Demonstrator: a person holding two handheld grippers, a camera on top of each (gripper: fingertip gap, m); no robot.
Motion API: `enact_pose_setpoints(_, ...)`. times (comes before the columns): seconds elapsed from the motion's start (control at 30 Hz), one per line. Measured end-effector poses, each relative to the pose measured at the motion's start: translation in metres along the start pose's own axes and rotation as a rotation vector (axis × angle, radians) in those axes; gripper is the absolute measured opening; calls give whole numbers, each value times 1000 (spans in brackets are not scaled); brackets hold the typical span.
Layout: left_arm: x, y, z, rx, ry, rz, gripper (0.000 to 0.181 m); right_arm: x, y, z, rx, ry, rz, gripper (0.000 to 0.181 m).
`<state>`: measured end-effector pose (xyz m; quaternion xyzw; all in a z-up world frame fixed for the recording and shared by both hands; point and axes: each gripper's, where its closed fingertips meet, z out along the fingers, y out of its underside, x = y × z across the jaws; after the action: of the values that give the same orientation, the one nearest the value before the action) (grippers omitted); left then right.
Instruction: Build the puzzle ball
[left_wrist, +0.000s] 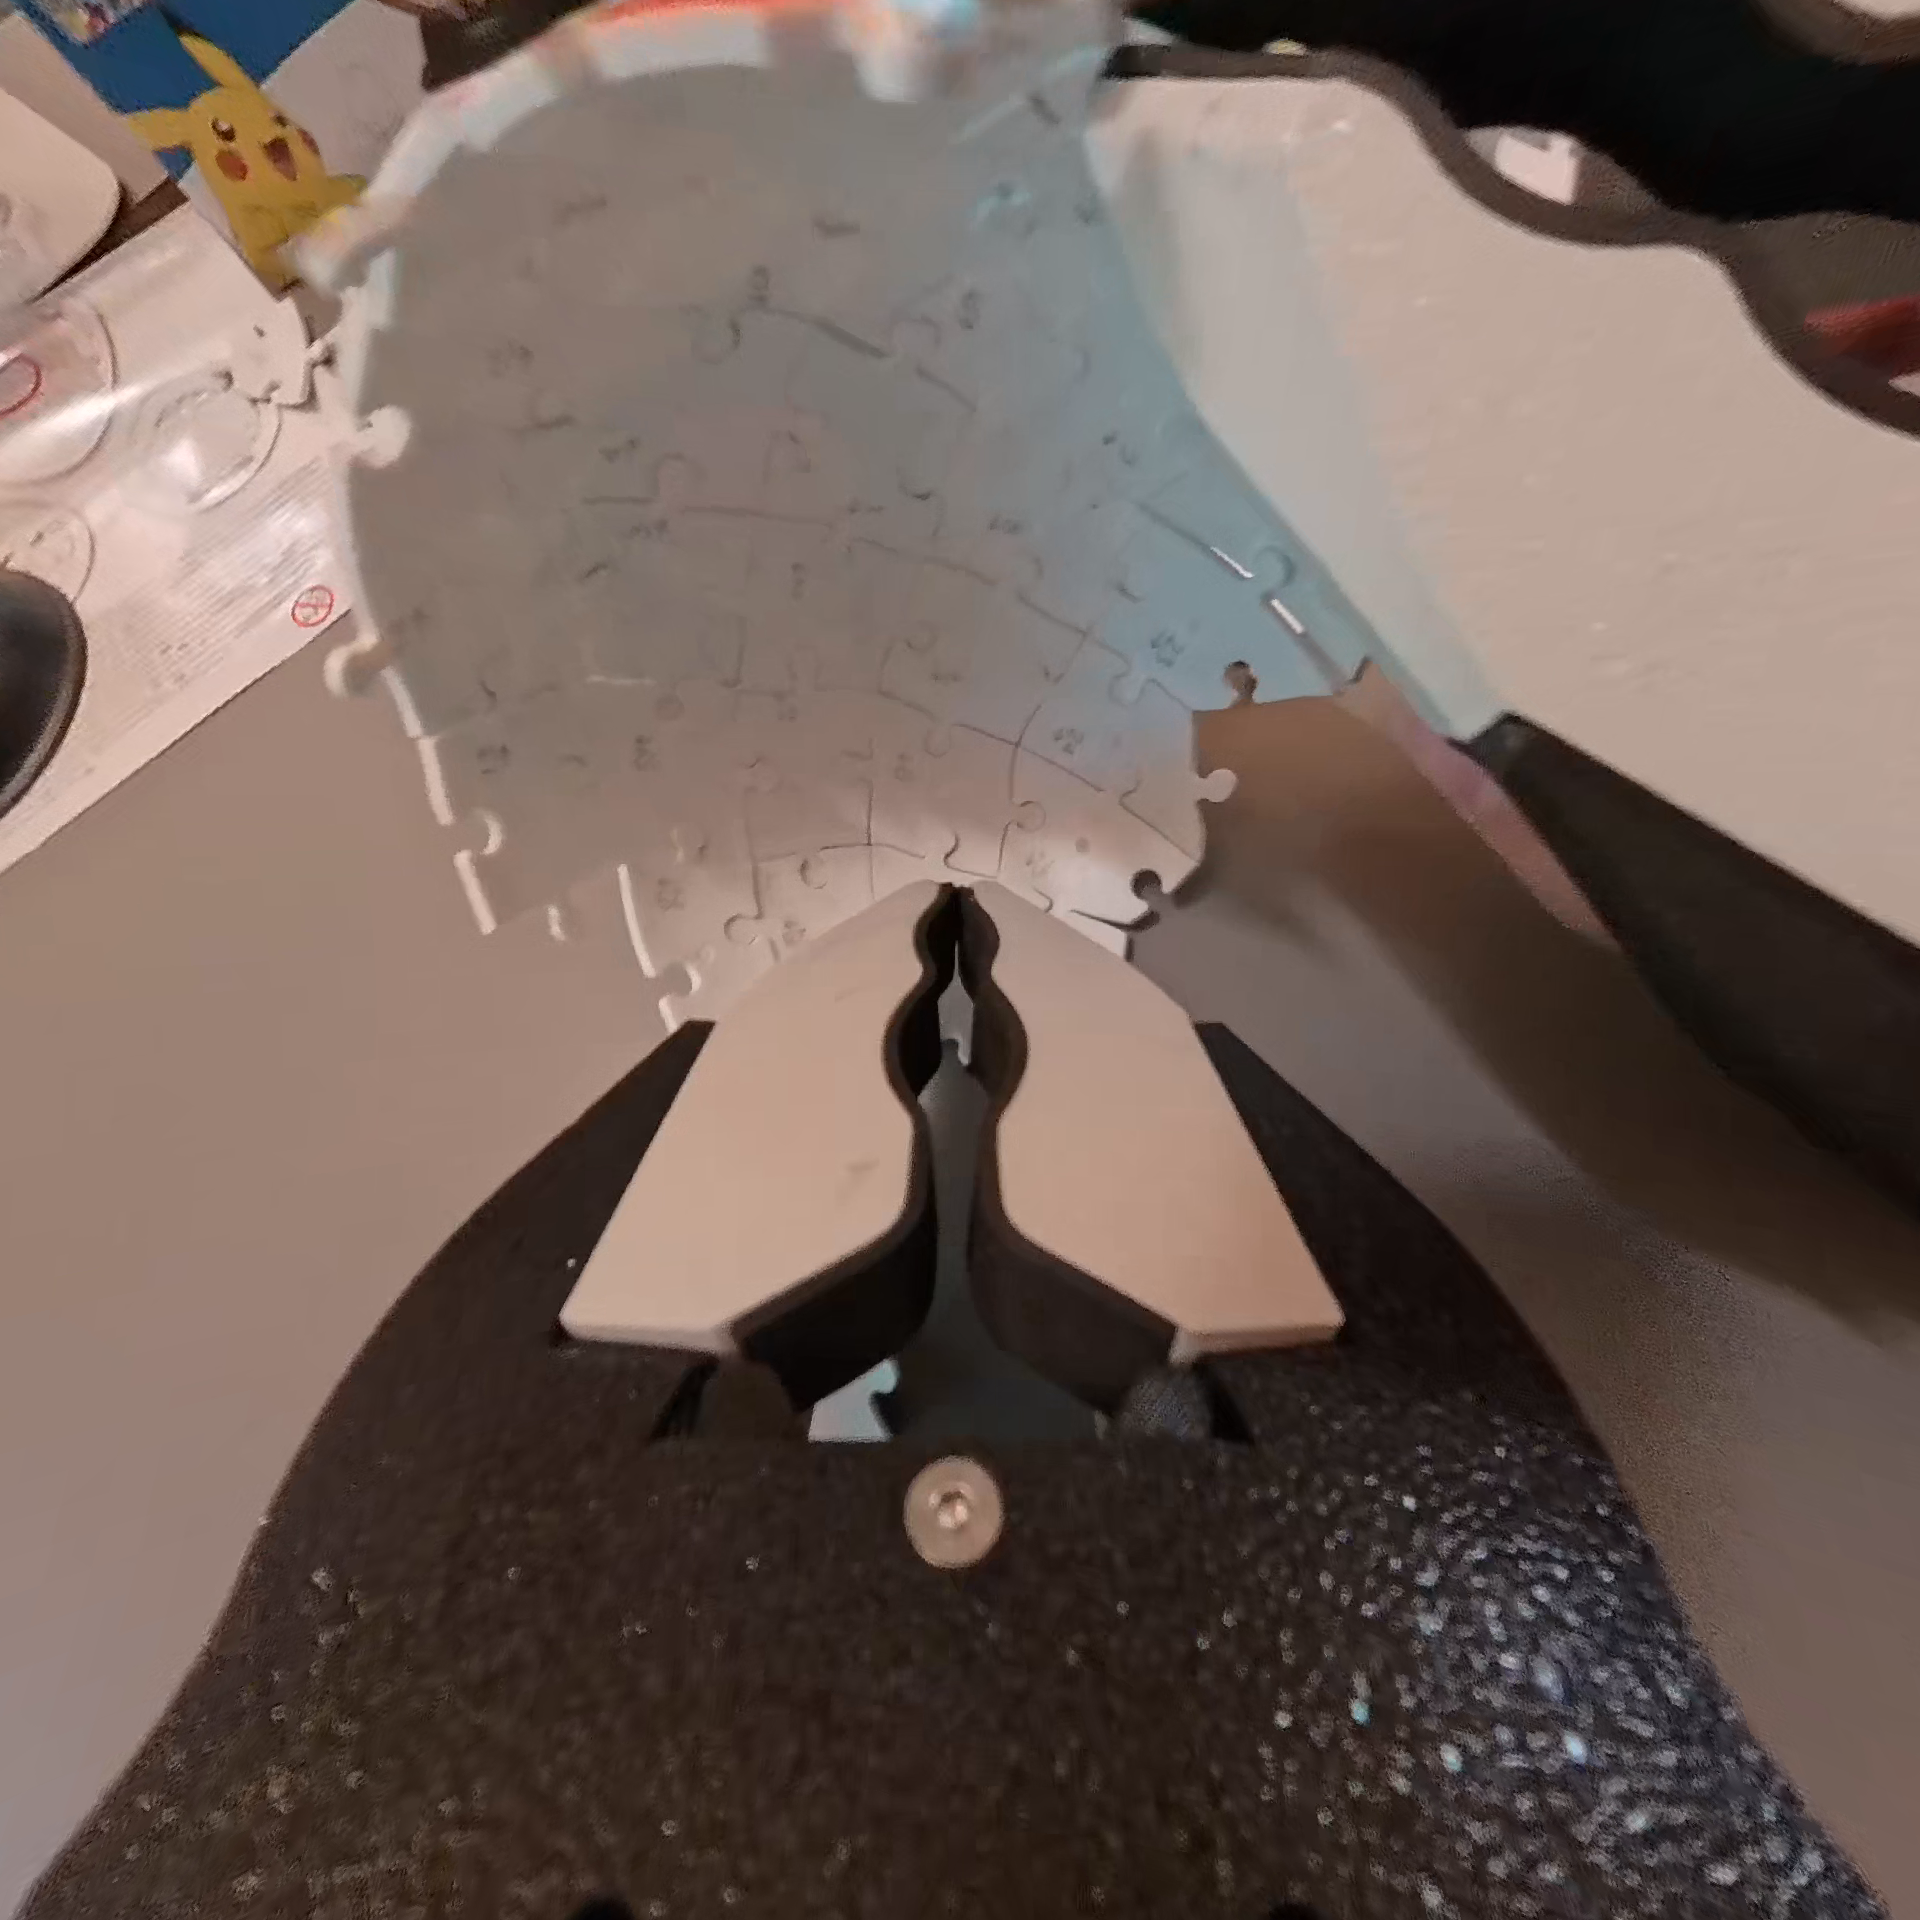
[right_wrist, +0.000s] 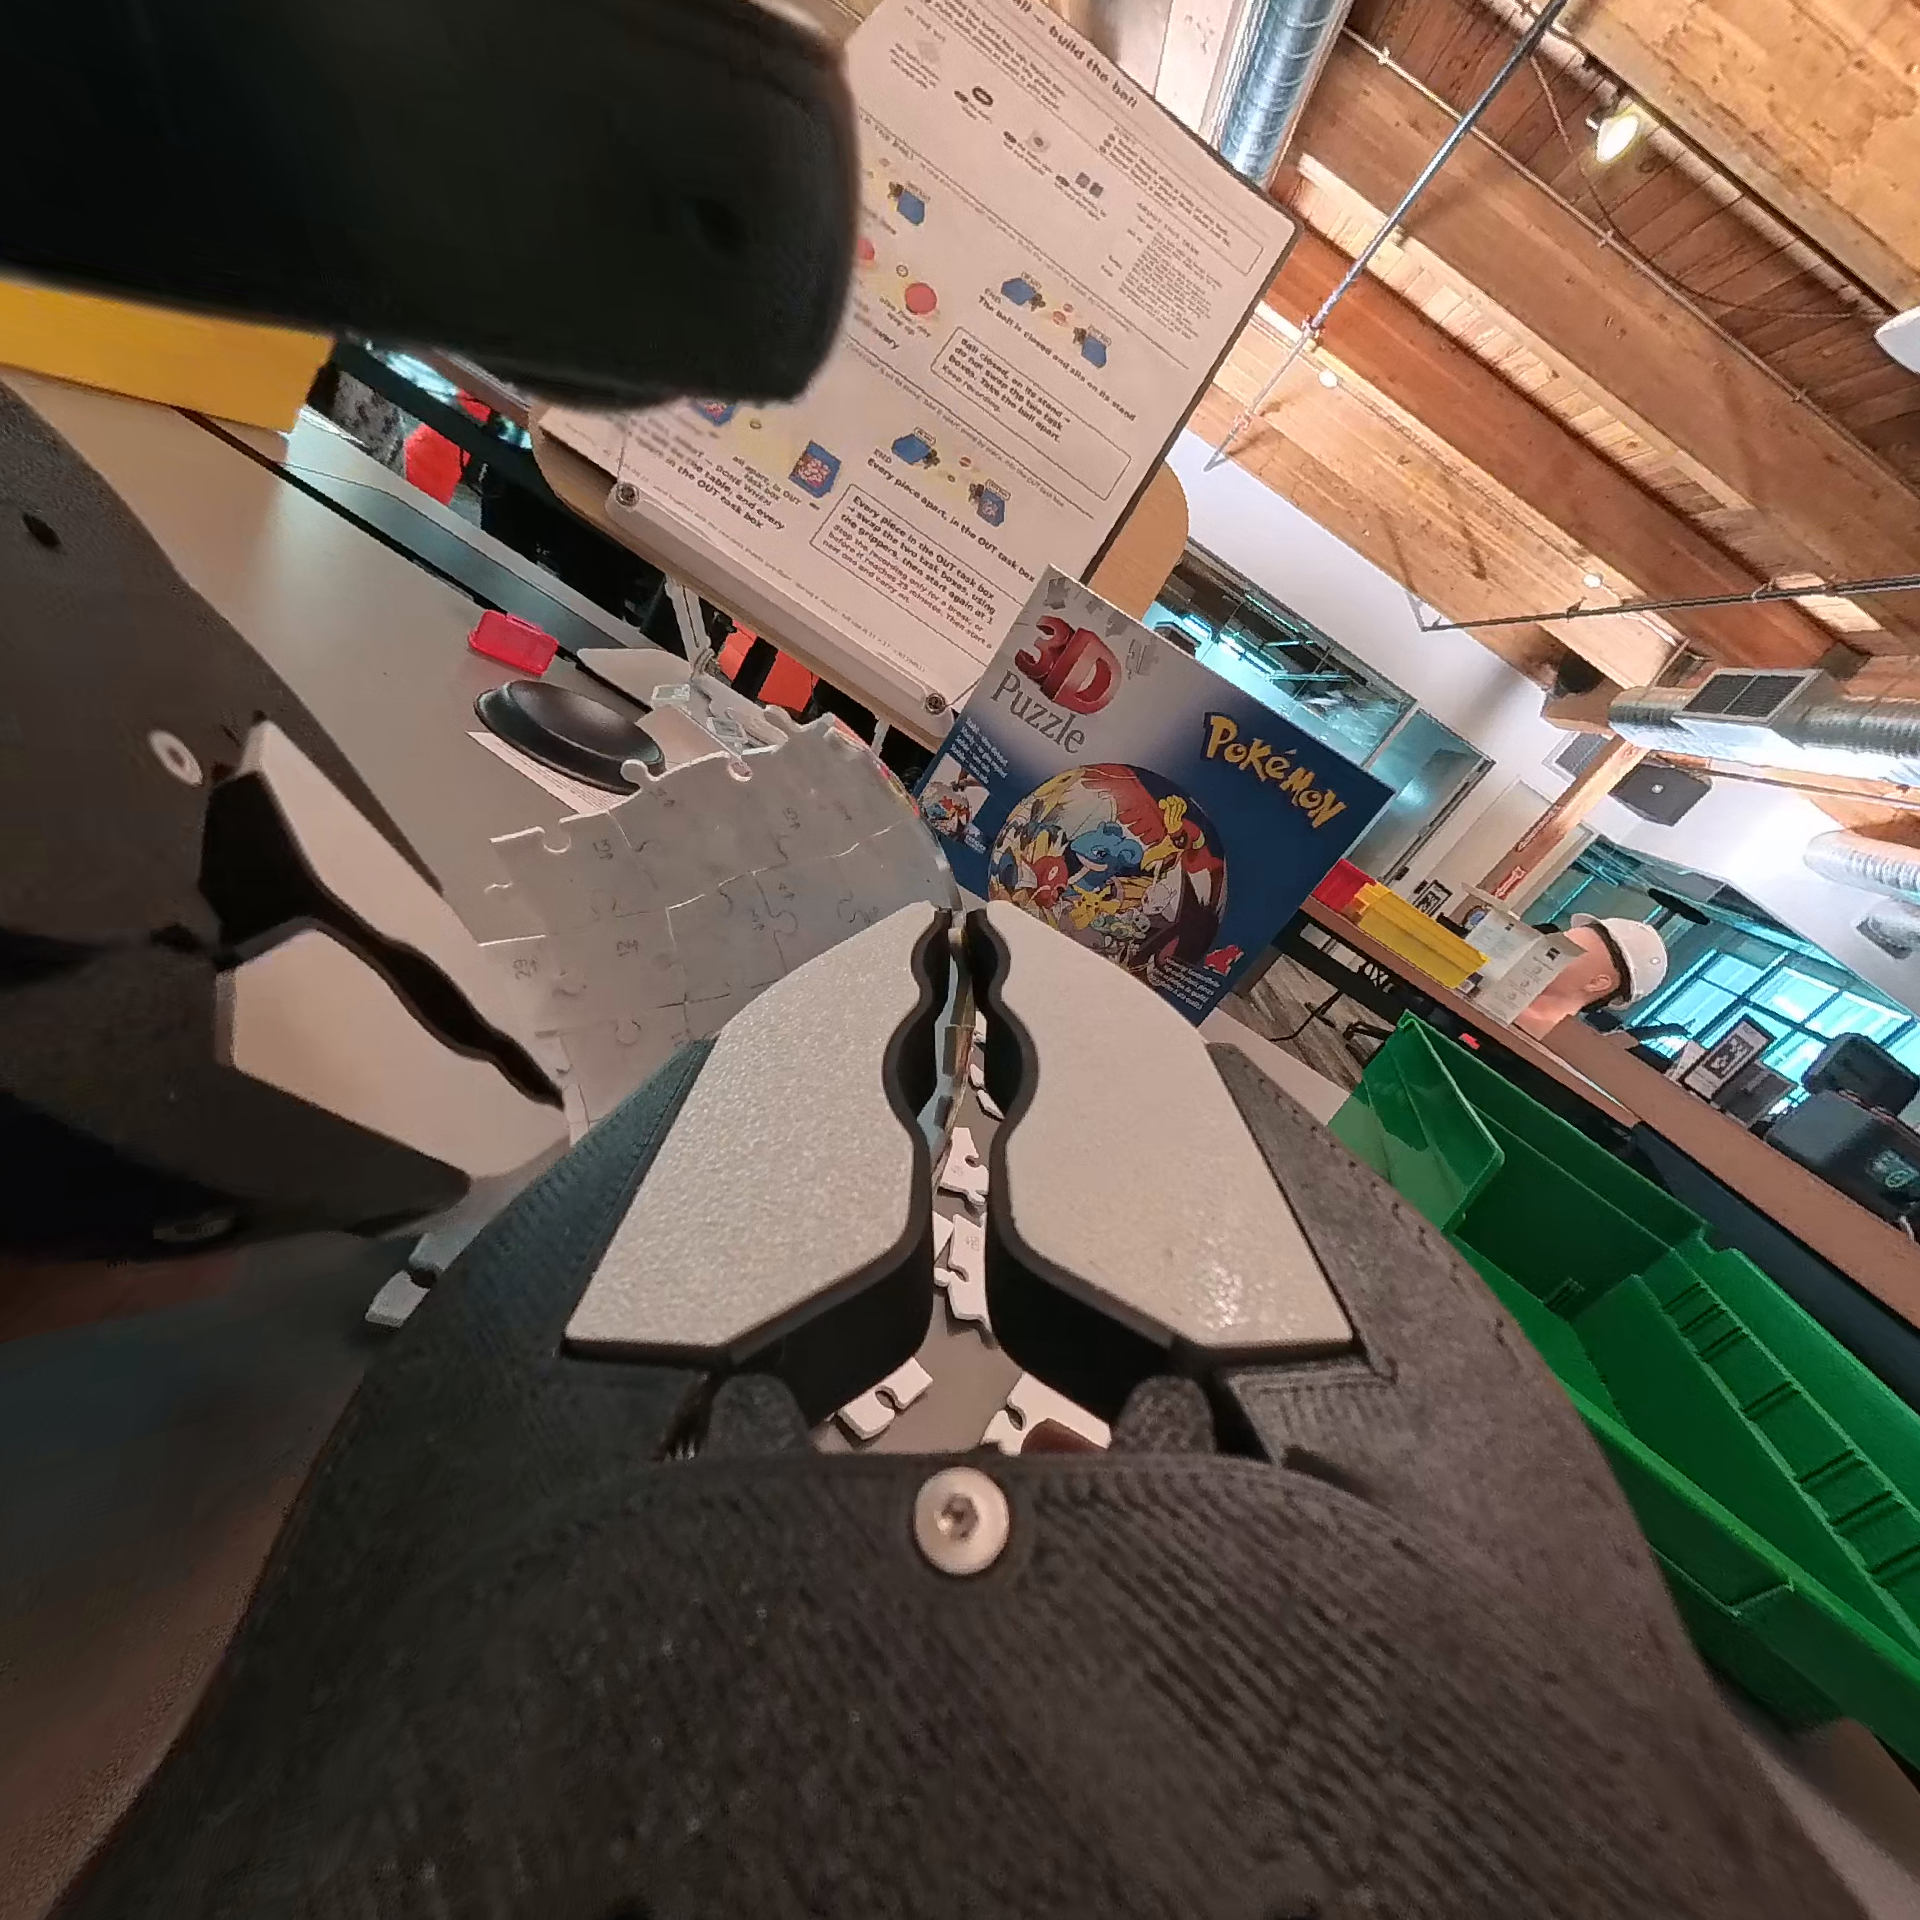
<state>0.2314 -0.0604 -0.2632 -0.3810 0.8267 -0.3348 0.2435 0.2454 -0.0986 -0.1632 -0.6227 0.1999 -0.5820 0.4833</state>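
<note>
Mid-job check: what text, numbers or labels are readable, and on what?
I won't quote writing; these bear it.
Blue cardboard puzzle box: large lettering, legible.
White instruction board: small print.
Grey curved puzzle shell: marks on pieces, blurred.
White paper sheet: too small.

Writing stands on the blue box (right_wrist: 1132, 831), the white board (right_wrist: 1039, 312) and the grey puzzle pieces (left_wrist: 790, 540).

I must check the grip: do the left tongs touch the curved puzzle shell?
Touching. In the left wrist view the left tongs are shut on the curved puzzle shell's lower edge.
</note>
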Motion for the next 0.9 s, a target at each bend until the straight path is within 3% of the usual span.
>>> enact_pose_setpoints(0.17, 5, 3, 7, -45, -11, 55, 0, 0, 0, 0, 0, 1, 1, 3)
enact_pose_setpoints(0.7, 5, 5, 7, -87, -59, -93, 0, -1, 0, 0, -3, 1, 0, 3)
enact_pose_setpoints(0.9, -3, -4, -1, 25, -47, -197, 0, -1, 0, 0, -1, 2, 1, 3)
